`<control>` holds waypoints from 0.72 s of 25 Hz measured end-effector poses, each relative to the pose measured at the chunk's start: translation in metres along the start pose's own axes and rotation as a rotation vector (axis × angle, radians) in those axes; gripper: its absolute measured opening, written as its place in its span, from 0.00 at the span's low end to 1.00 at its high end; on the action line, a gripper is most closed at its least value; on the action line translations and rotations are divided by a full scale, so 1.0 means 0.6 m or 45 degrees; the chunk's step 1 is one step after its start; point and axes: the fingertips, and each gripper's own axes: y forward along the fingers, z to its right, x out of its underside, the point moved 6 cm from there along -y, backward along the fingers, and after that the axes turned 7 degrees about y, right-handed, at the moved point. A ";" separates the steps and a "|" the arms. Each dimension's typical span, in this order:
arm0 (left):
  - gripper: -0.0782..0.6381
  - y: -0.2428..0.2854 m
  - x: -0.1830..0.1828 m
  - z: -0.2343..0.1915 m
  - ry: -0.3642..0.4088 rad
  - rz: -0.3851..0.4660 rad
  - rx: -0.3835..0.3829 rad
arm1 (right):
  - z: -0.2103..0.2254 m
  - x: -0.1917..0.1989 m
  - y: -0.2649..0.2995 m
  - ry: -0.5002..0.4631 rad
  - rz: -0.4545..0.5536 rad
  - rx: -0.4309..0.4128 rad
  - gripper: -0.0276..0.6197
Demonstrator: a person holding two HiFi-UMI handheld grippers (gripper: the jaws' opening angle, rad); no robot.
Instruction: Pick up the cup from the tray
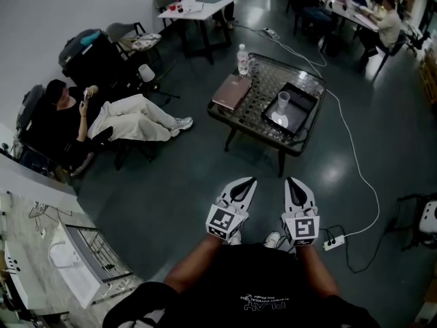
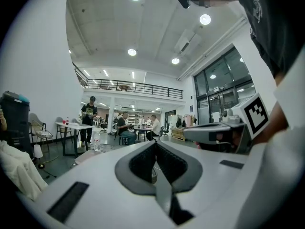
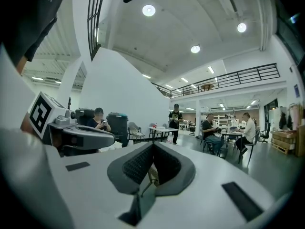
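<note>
A clear cup [image 1: 283, 103] stands upright in a black tray [image 1: 305, 106] on a glass-topped low table [image 1: 254, 108] in the middle of the room. My left gripper [image 1: 249, 181] and right gripper [image 1: 289, 180] hover side by side close to my body, well short of the table and above the floor. Both point toward the table with their jaws pressed together and nothing between them. The left gripper view shows its jaws [image 2: 155, 145] meeting tip to tip, and the right gripper view shows the same [image 3: 152, 147]. The cup is not visible in either gripper view.
A water bottle [image 1: 242, 59] and a pink laptop [image 1: 232, 91] share the table. A seated person [image 1: 102, 118] stretches their legs at the left. A white cable and power strip [image 1: 334, 241] lie on the floor at the right. Desks with people stand at the back.
</note>
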 end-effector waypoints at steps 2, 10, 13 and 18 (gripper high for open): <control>0.12 -0.010 -0.001 -0.009 -0.005 -0.001 0.003 | -0.010 -0.003 0.002 -0.001 -0.005 0.009 0.06; 0.12 -0.036 0.012 -0.037 -0.014 -0.010 0.038 | -0.025 0.004 0.009 0.011 -0.006 0.088 0.06; 0.12 -0.045 0.017 -0.050 -0.019 -0.009 0.055 | -0.032 0.007 0.011 0.014 -0.012 0.121 0.06; 0.12 -0.059 0.023 -0.071 -0.023 -0.003 0.071 | -0.050 0.009 0.017 0.021 -0.007 0.154 0.06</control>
